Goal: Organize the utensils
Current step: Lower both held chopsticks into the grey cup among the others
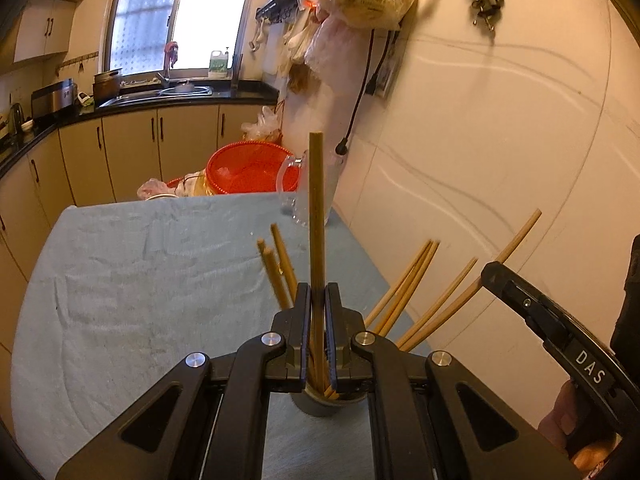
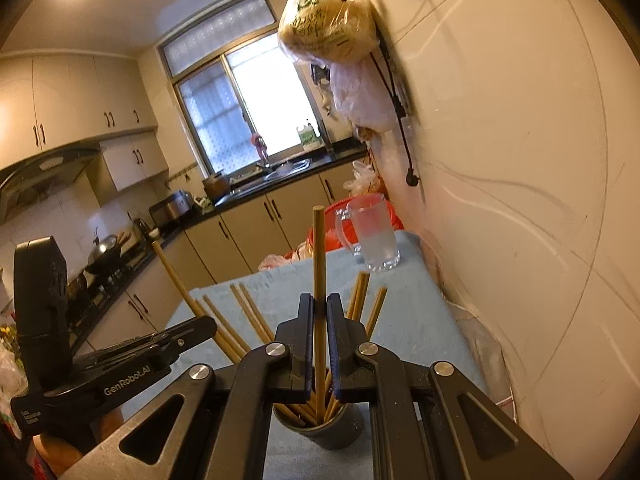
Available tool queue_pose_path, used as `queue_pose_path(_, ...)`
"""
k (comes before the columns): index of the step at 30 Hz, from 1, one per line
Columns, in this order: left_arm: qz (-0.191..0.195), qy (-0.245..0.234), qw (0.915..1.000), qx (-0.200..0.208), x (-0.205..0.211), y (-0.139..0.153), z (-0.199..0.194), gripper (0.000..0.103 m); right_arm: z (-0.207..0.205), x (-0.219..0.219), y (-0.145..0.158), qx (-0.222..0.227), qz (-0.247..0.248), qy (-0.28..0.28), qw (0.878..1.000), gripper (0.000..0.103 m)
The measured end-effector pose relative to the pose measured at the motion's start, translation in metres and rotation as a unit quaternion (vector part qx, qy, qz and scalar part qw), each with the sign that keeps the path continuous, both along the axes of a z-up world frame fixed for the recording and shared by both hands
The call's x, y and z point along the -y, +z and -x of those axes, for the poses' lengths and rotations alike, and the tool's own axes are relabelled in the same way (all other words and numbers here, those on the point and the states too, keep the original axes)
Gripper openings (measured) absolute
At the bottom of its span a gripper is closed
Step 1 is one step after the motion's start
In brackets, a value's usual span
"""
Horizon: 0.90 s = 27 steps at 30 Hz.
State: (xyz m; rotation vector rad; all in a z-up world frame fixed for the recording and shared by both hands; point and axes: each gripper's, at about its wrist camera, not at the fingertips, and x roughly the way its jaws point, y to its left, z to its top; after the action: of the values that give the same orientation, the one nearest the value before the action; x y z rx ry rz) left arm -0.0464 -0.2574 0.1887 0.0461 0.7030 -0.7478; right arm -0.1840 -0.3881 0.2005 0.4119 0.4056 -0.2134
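A dark cup (image 1: 316,407) (image 2: 320,432) stands on the blue cloth (image 1: 140,280), with several wooden chopsticks (image 1: 404,288) (image 2: 240,320) fanning out of it. My left gripper (image 1: 318,292) is shut on one chopstick (image 1: 317,208) that stands upright, its lower end down in the cup. My right gripper (image 2: 319,300) is shut on another upright chopstick (image 2: 319,256), whose lower end also reaches into the cup. In the right wrist view, the left gripper (image 2: 200,330) comes in from the left. The left wrist view shows the right gripper (image 1: 494,272) at the right.
A frosted glass mug (image 2: 372,236) (image 1: 296,200) stands at the table's far right corner by the wall. A red basin (image 1: 252,168) sits beyond the table's far edge. The white wall (image 1: 500,140) runs close along the right. Kitchen counters (image 1: 120,104) lie behind.
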Motion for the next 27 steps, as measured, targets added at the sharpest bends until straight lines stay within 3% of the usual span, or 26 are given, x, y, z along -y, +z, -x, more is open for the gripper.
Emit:
queue_pose_path(15, -0.023, 0.005, 0.9992, 0.031, -0.002, -0.024, 0.012, 0.007, -0.016, -0.008, -0.038, -0.038, 0.013, -0.004, 0.999, 0.007)
queue_pose_path(27, -0.026, 0.015, 0.9985, 0.046, -0.001, -0.033, 0.011, 0.009, -0.032, 0.005, -0.049, -0.053, 0.002, -0.003, 0.999, 0.008)
